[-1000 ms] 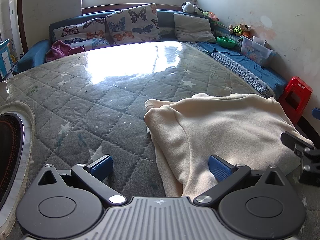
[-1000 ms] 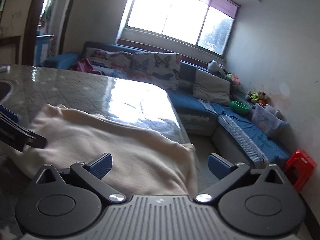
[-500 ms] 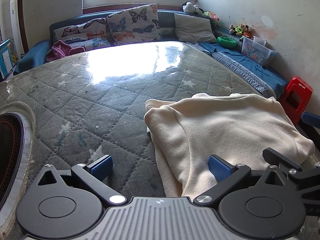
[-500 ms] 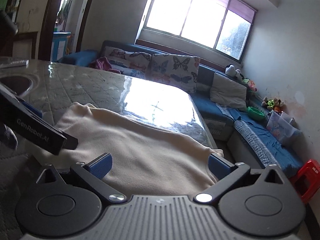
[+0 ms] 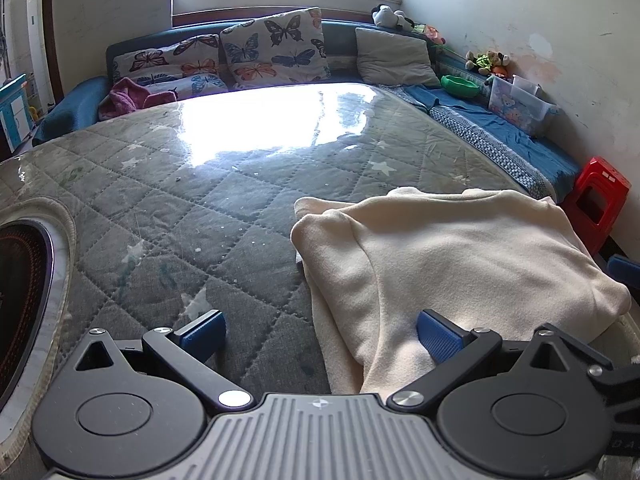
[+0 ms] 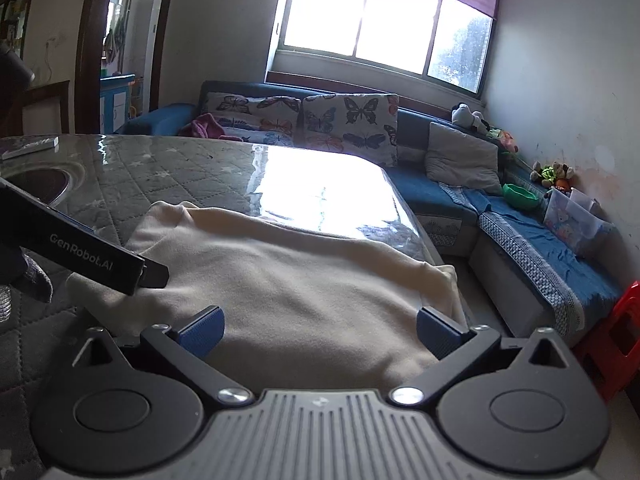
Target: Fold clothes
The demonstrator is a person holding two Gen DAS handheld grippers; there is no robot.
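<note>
A cream fleece garment [image 5: 452,264] lies folded over on the quilted grey table [image 5: 224,208], near its right edge. My left gripper [image 5: 320,330] is open at the garment's near left edge, its right pad resting on the cloth and its left pad over bare quilt. In the right wrist view the same cream garment [image 6: 292,288] fills the middle. My right gripper [image 6: 320,326] is open just above its near edge, holding nothing. The left gripper's black body [image 6: 80,256] shows at the left of that view. A blue fingertip [image 5: 624,268] of the right gripper peeks in at the right of the left wrist view.
A round dark inset [image 5: 20,300] sits in the table at the left. Behind the table is a blue sofa with butterfly cushions [image 5: 276,46] and a pink cloth [image 5: 128,96]. To the right stand a red stool [image 5: 596,200], a green bowl [image 5: 460,85] and a clear box [image 5: 520,106].
The right gripper has swung left and closer over the garment's near edge, beside the left gripper. The left gripper and the garment have stayed put.
</note>
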